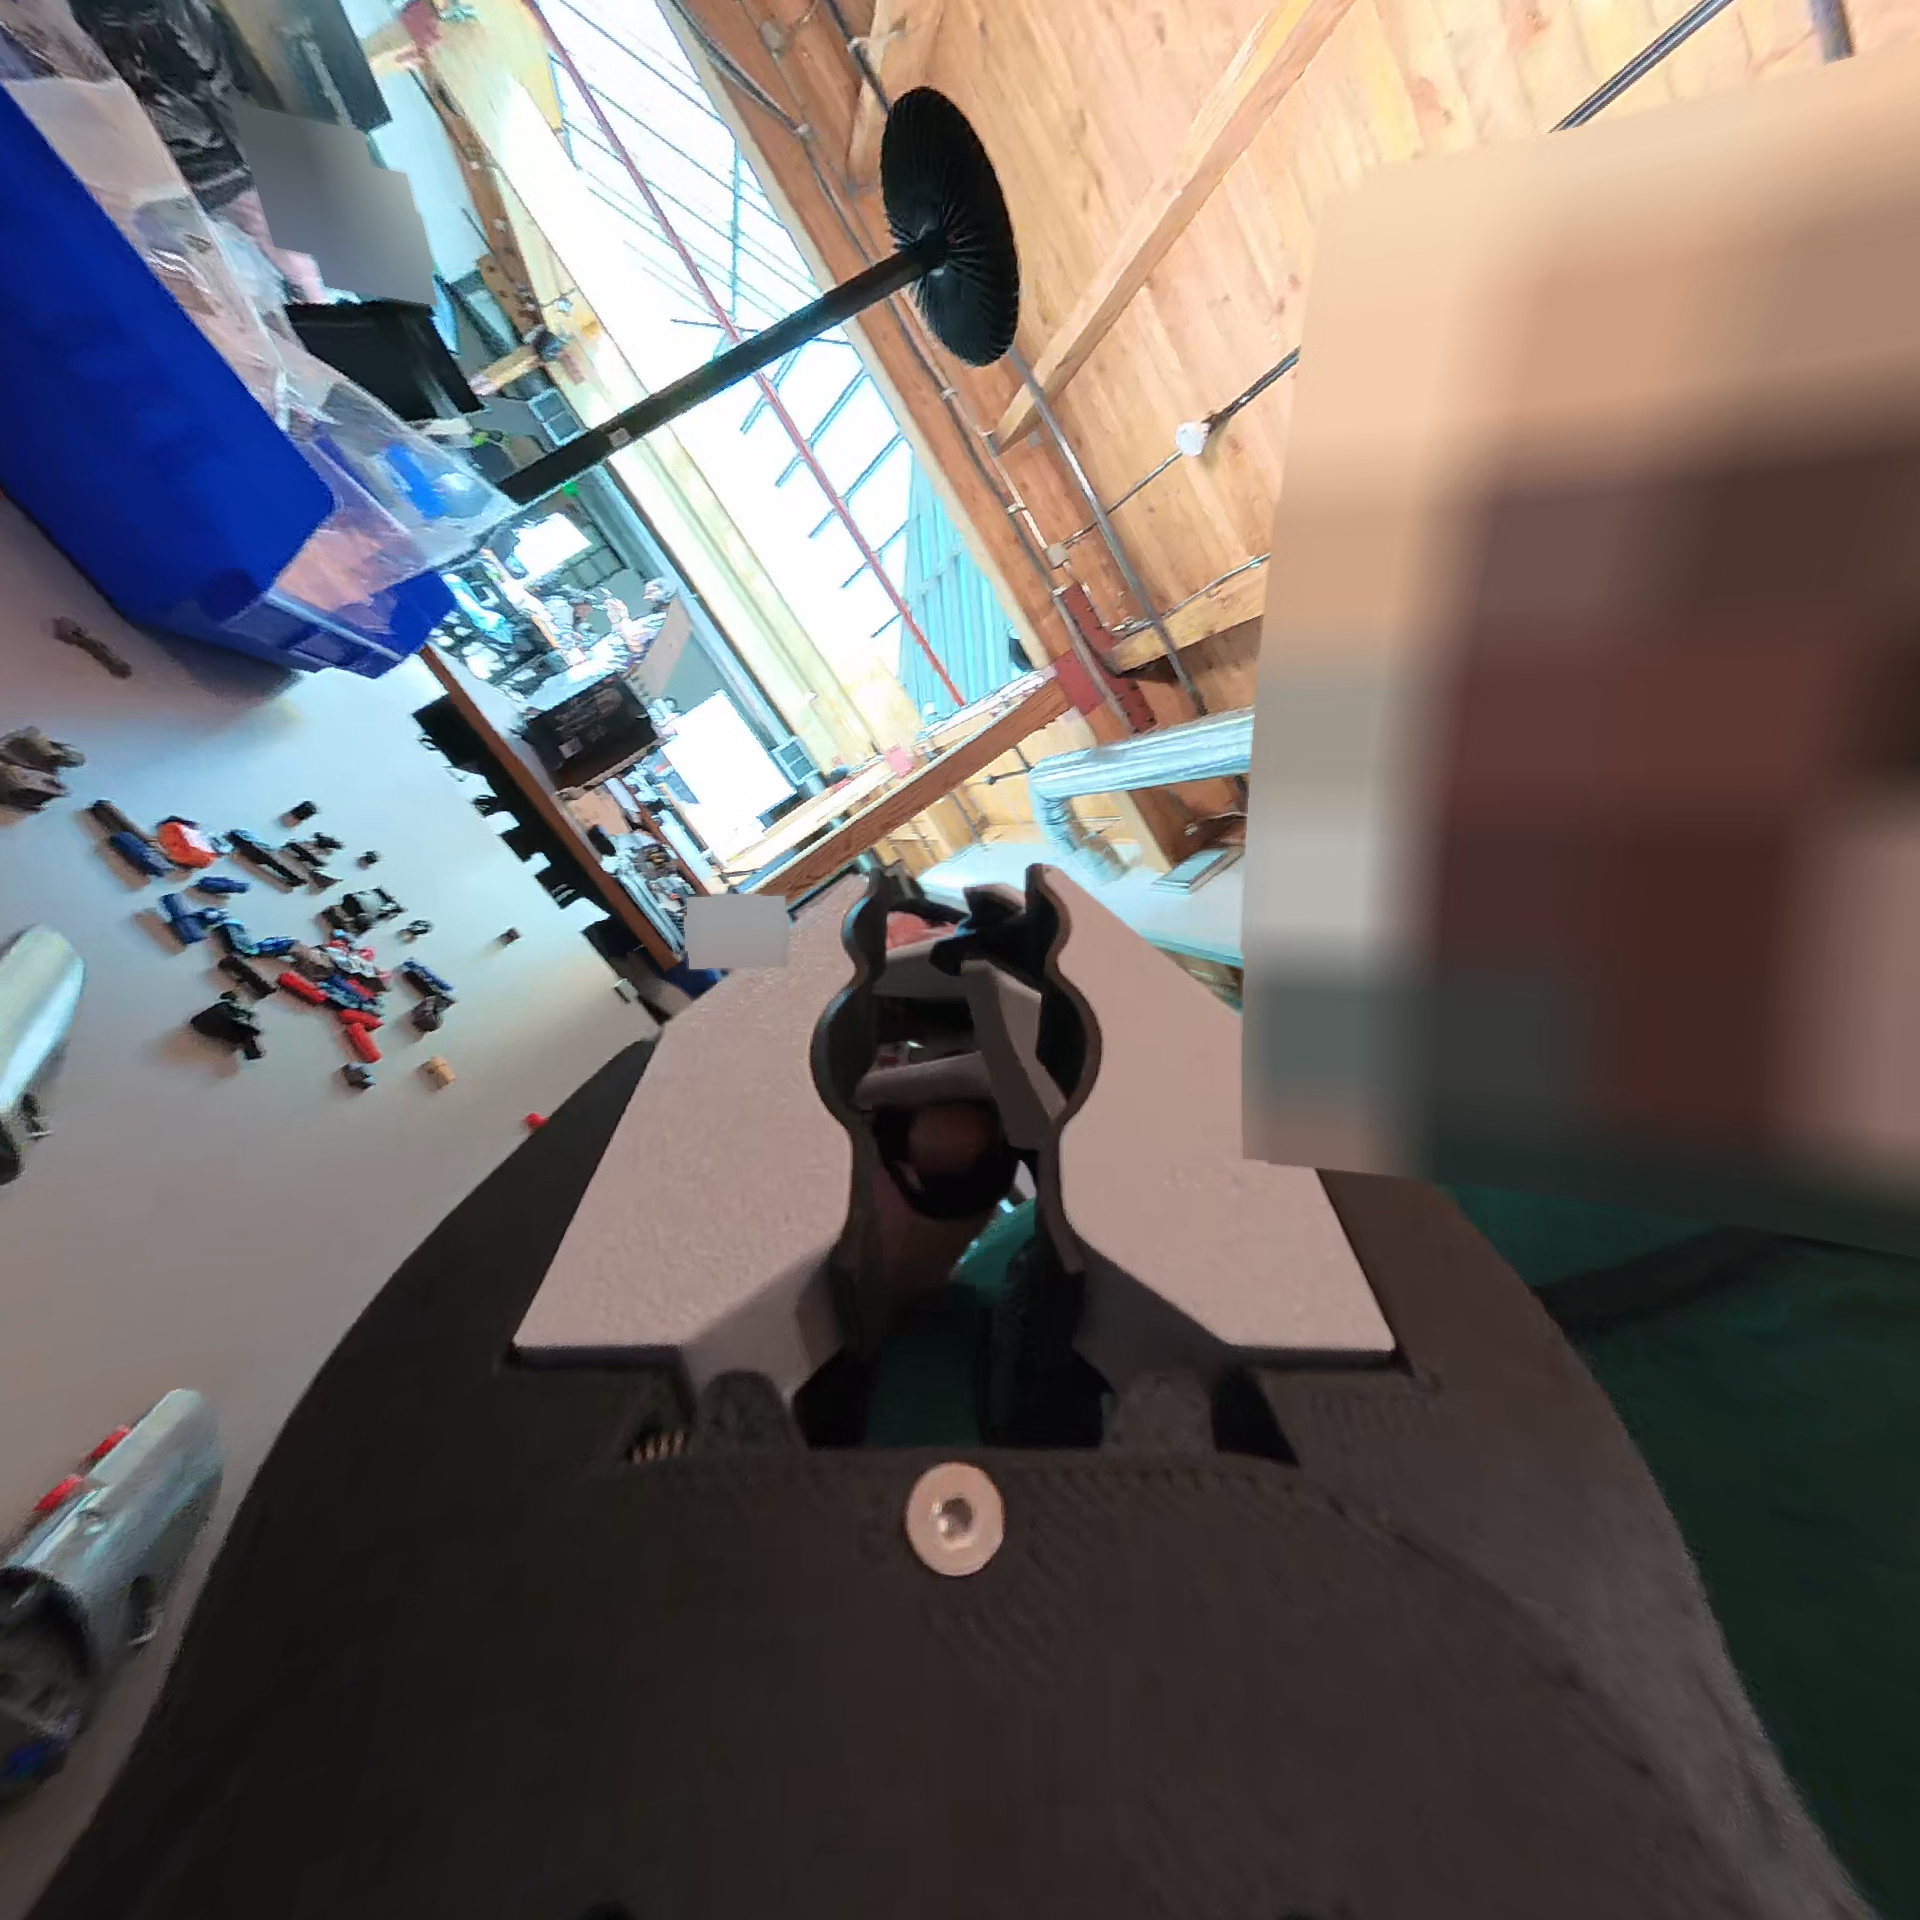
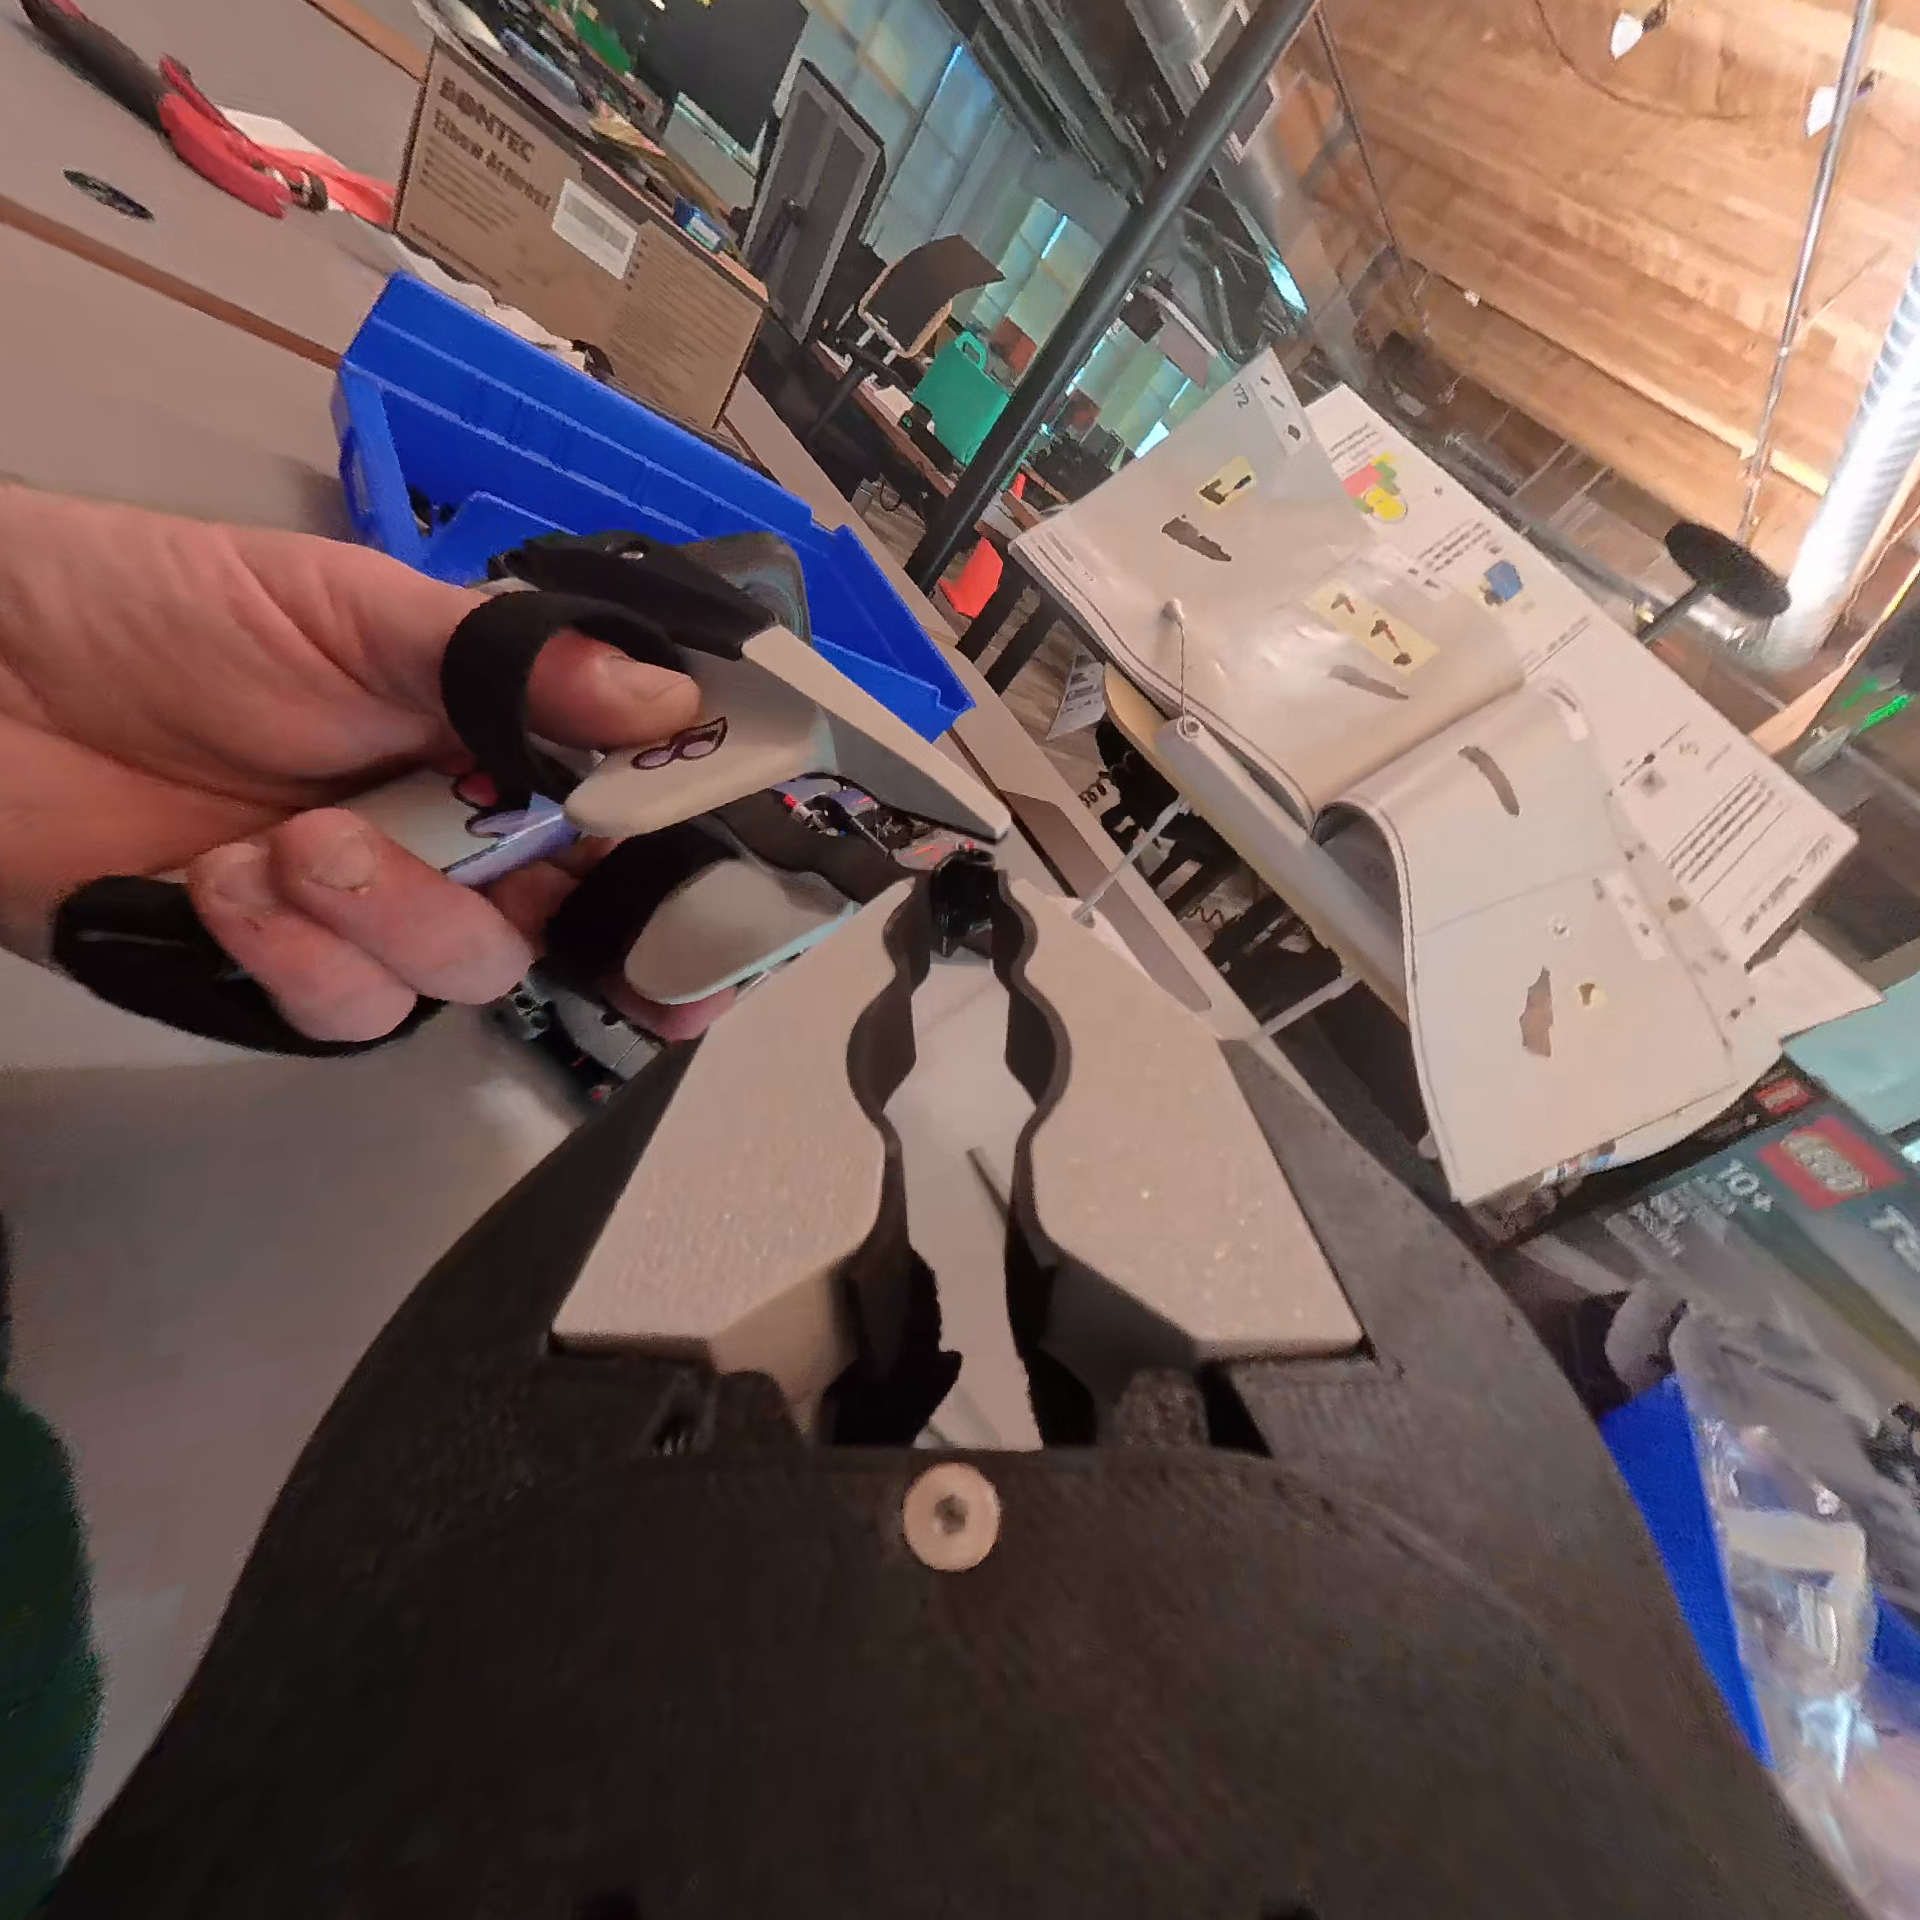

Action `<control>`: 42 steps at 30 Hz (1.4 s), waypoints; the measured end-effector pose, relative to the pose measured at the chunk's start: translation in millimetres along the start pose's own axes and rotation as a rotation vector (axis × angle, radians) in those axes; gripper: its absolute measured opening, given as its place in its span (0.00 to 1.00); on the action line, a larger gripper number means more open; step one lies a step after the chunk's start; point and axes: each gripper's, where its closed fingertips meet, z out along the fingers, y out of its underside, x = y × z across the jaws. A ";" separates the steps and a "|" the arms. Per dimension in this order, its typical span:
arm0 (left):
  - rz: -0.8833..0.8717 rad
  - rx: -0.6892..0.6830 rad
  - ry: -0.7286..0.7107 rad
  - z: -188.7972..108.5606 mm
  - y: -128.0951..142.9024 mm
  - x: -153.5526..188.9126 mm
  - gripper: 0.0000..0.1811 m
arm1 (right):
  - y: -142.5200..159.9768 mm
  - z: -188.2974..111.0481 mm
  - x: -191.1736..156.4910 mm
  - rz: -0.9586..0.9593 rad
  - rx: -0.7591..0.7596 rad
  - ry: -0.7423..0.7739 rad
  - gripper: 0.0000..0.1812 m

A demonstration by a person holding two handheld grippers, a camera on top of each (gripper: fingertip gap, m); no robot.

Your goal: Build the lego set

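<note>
Pinching a small glossy black piece (image 2: 961,899) at its very tips, your right gripper (image 2: 961,883) has it raised off the surface, jaws drawn nearly together around it. Your left gripper (image 2: 977,831) sits just beside it, its grey wedge finger angled down toward the same piece. From its own camera, the left gripper (image 1: 961,925) shows jaws close together with something black at the tips; whether it truly clamps that piece I cannot tell.

To do this join well, keep the right grip square so the smooth plastic cannot swivel. It looks slippery, and only the tips hold it. Line up the mating part before you press, and push straight along the fingers, not sideways.

Both grippers have matte grey printed fingers with wavy black inner pads, set in coarse black housings. Your hand (image 2: 312,790) works the left one through black loop straps.

Farther out, loose parts (image 1: 301,935) in blue, red and black lie scattered on the pale surface (image 1: 208,1195), well apart from the grippers. A hard blue bin (image 2: 582,488) stands behind. The instruction booklet (image 2: 1455,748) lies open on a stand to the right, its glossy pages curling. Check it before committing.
</note>
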 end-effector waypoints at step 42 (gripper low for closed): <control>0.369 -0.187 -0.222 -10.9 -16.3 -21.9 0.01 | 128.2 -72.5 -40.2 0.240 -0.313 -0.079 0.00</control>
